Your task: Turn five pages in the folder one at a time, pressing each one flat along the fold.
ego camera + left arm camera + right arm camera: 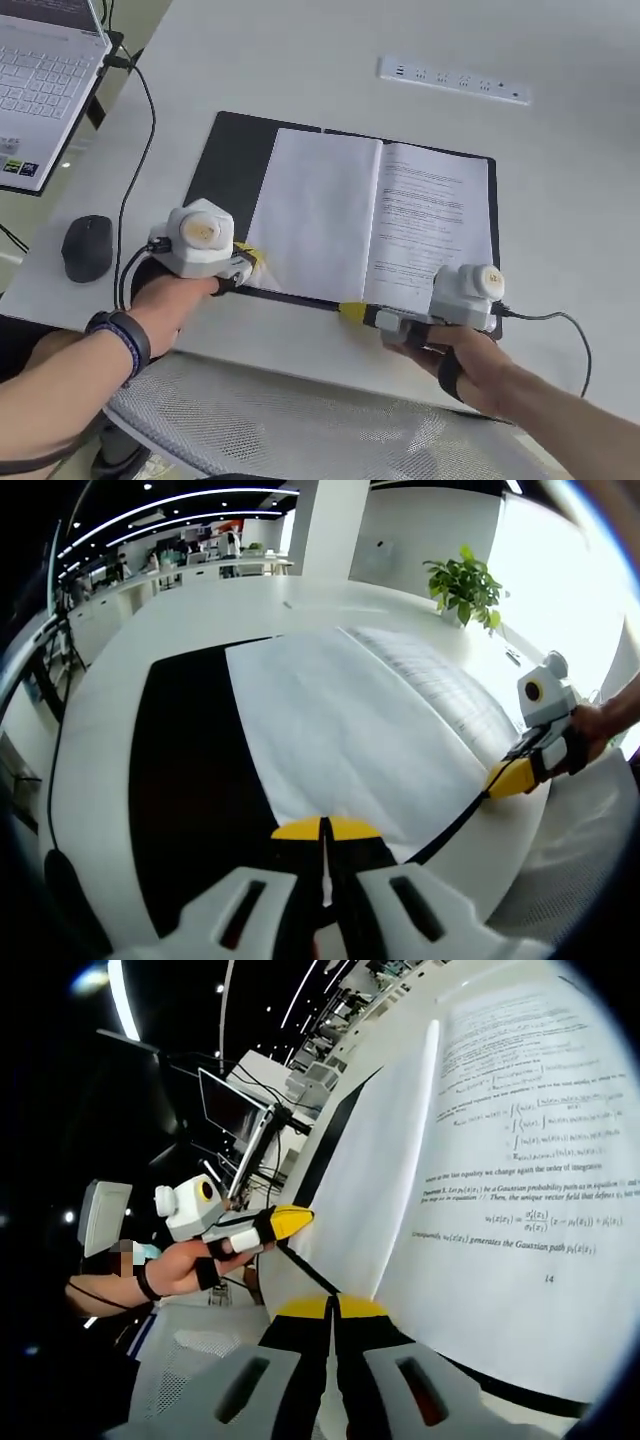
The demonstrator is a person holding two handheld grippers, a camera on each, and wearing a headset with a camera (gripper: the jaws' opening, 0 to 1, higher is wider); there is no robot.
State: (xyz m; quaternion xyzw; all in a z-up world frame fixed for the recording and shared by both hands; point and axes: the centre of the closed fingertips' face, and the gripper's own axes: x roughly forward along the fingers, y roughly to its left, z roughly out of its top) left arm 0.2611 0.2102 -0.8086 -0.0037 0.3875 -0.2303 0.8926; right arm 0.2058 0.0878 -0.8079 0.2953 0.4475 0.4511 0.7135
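2 hand-held grippers sit at the near edge of the white worktable (560, 200), each with its yellow-tipped jaws pressed together and nothing visibly pinched between them. The left gripper (250, 257) rests its tips at the near left corner of the blank white sheet (315, 200). The left hand (170, 300) holds it with the wrist low, reaching in from the near left. The right gripper (352, 311) lies almost flat, pointing left along the near edge, with its tips at the foot of the fold (372, 220). The right hand (470, 355) sits behind it to the right. Both touch the open black folder (225, 165), which lies flat in the middle of the table with the printed white page (435, 210) on its right half. The sheets look thin, light and limp, likely to crease or to lift 2 at once. The free near right corner of the printed page seems the best place to take 1. A light stroke of closed tips along the fold should flatten it. A black computer mouse (88, 247) lies to the left, a white laptop (40, 80) sits at the far left, and a white power strip (455, 80) lies beyond the folder.
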